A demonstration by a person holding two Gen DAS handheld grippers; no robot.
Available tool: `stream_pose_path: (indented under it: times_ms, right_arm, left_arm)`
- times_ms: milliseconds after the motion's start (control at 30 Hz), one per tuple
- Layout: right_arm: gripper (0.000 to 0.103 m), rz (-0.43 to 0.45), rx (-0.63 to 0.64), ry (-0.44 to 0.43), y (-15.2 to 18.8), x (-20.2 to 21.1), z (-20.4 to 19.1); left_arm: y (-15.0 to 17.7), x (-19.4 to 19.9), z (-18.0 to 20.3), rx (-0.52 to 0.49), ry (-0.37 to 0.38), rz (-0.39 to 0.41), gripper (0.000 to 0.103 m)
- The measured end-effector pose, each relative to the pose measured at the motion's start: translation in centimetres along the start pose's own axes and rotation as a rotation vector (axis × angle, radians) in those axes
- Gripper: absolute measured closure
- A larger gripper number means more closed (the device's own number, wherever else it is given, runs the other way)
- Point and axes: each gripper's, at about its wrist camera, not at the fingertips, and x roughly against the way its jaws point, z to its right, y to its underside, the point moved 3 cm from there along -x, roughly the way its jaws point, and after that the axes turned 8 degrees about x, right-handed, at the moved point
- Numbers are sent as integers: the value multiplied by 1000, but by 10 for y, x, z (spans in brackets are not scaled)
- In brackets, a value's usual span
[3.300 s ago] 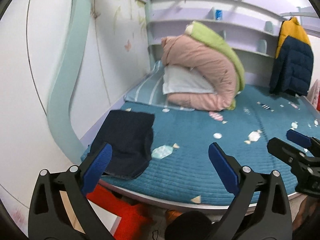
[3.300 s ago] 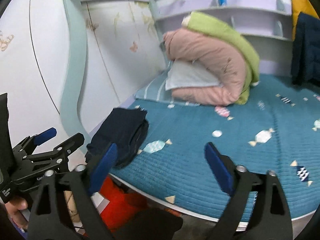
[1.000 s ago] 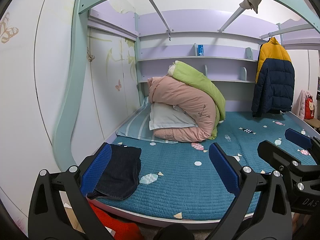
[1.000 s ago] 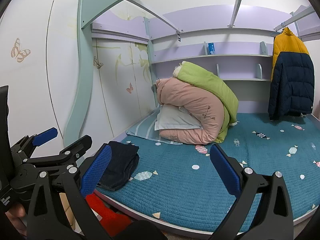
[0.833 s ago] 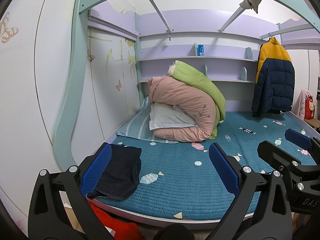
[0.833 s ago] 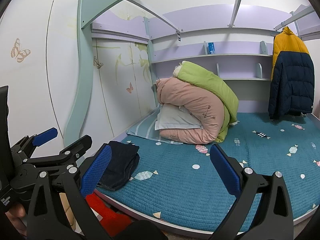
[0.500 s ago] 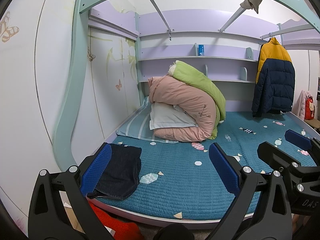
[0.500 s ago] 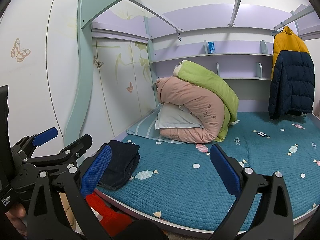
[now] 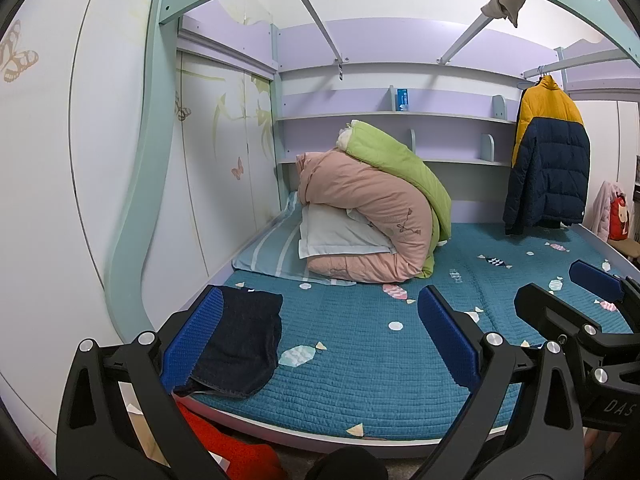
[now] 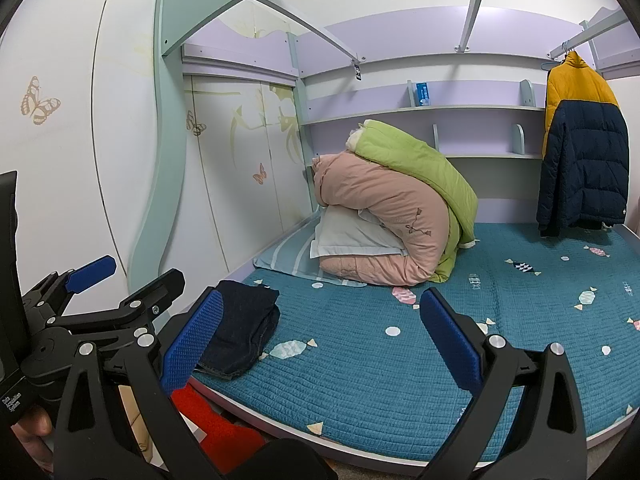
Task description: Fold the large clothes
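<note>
Left wrist view shows the bed (image 9: 360,392) filling most of the scene, its teal quilted cover spread flat, probably so that clothes can be laid out and folded on it. At the head end, a rolled pink duvet (image 9: 372,224) with a green one (image 9: 400,164) on top is pushed back against the shelves, which leaves the near part free as working space. A yellow and navy jacket (image 9: 548,160) hangs at the far right, well apart from the work. The folded dark trousers (image 9: 236,344) lie at the near left corner of the bed, I think put aside as finished. Both tools are held back from the bed: the left hand-held gripper (image 9: 316,340) and the right hand-held gripper (image 10: 316,336) have their jaws wide apart and hold nothing.
</note>
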Motion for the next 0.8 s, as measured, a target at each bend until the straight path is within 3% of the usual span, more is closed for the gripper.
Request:
stream_pose_path:
  times_ms: [800]
  right_arm:
    - [8, -9, -8, 7, 3, -4, -6]
  left_arm:
    - [11, 3, 6, 3, -24, 7, 5]
